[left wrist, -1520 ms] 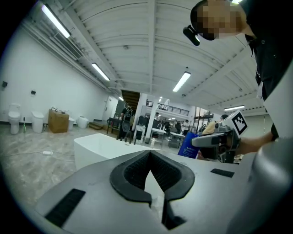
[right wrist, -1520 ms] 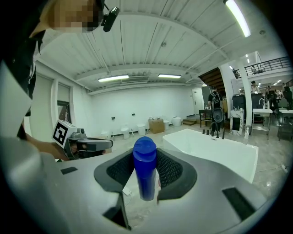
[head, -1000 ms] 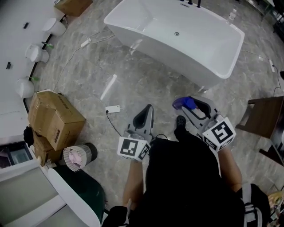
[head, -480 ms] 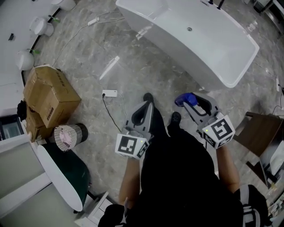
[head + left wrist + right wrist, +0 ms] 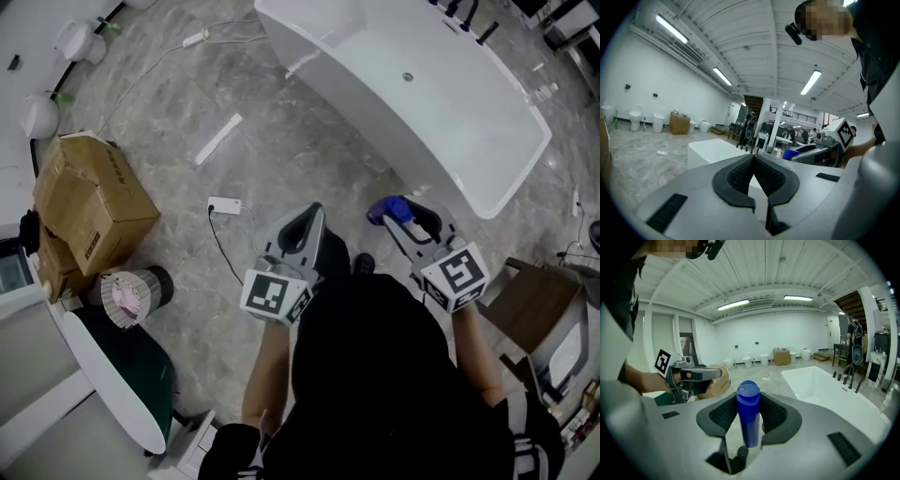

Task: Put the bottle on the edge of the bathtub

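A blue bottle (image 5: 748, 416) stands upright between the pads of my right gripper (image 5: 749, 413), which is shut on it. From the head view the blue bottle (image 5: 389, 210) pokes out ahead of the right gripper (image 5: 401, 217), well short of the white bathtub (image 5: 487, 187). The bathtub (image 5: 862, 411) lies ahead and to the right in the right gripper view, with black taps on its far rim. My left gripper (image 5: 307, 223) is shut with nothing in it, its pads meeting at the tips (image 5: 753, 157). The bathtub (image 5: 710, 150) shows beyond them.
Cardboard boxes (image 5: 84, 211) and a dark green tub (image 5: 117, 375) sit at the left. A power strip with cable (image 5: 225, 204) lies on the marble floor near the left gripper. A wooden stool (image 5: 539, 300) stands at the right. White toilets (image 5: 42, 112) line the left wall.
The person has walked forward: the bathtub has come nearer to both grippers and the boxes have slid back at the left. Both grippers keep their hold and pose.
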{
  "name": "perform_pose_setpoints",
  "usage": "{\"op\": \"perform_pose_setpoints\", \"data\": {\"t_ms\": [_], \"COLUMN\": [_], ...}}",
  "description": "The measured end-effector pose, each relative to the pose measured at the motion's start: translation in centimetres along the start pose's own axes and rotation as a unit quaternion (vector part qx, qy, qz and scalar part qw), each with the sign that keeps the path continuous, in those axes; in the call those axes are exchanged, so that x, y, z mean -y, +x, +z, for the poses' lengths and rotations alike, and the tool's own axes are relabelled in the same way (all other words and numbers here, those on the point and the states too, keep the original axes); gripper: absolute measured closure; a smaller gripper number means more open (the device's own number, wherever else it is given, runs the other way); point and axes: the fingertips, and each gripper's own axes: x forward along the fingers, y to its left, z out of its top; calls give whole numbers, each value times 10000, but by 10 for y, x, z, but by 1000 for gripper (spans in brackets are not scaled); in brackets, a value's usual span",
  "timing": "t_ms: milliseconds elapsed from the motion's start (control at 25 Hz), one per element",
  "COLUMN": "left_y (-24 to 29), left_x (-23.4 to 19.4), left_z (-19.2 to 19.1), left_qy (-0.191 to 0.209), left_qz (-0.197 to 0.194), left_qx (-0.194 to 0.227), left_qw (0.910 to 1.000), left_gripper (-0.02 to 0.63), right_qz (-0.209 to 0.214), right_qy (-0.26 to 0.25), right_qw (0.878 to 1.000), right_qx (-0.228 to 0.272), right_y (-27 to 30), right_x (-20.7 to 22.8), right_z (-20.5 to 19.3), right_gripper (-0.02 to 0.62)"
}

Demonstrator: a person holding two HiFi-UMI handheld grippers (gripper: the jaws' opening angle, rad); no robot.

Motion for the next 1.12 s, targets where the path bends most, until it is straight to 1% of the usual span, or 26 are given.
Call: {"op": "perform_pose_setpoints", "data": {"t_ms": [120,280,480,640,720,800,920,1120], "left_y": [23,46,60,71,78,86,98,123], "left_x": [-31,-65,-103,-124,-136,-146,-162,-191], "left_z": [11,26,20,19,20,23,25,32], "left_qy": [49,63,-15,-187,-328,-457,-526,-741], "left_qz": [-71,-194,-263,-225,-126,17,234,781], "left_qx": [11,13,-58,-97,-107,-15,33,121], "left_qw": [10000,9998,9996,9995,9993,9990,9983,9941], "left_gripper": [595,595,595,595,595,595,595,595], "right_qz": [-35,-137,-134,-8,62,137,266,557], "right_qy": [-256,-215,-385,-347,-305,-302,-346,-461], "right_qw": [9996,9991,9969,9950,9940,9928,9905,9834], "right_qx": [-118,-342,-666,-934,-1045,-1152,-1308,-1665], "right_y": [35,80,136,171,189,209,239,287], "right_x": [16,37,54,66,74,82,96,123], "right_z": [19,37,34,28,28,23,14,0], "right_gripper": [449,449,449,449,449,449,449,449]}}
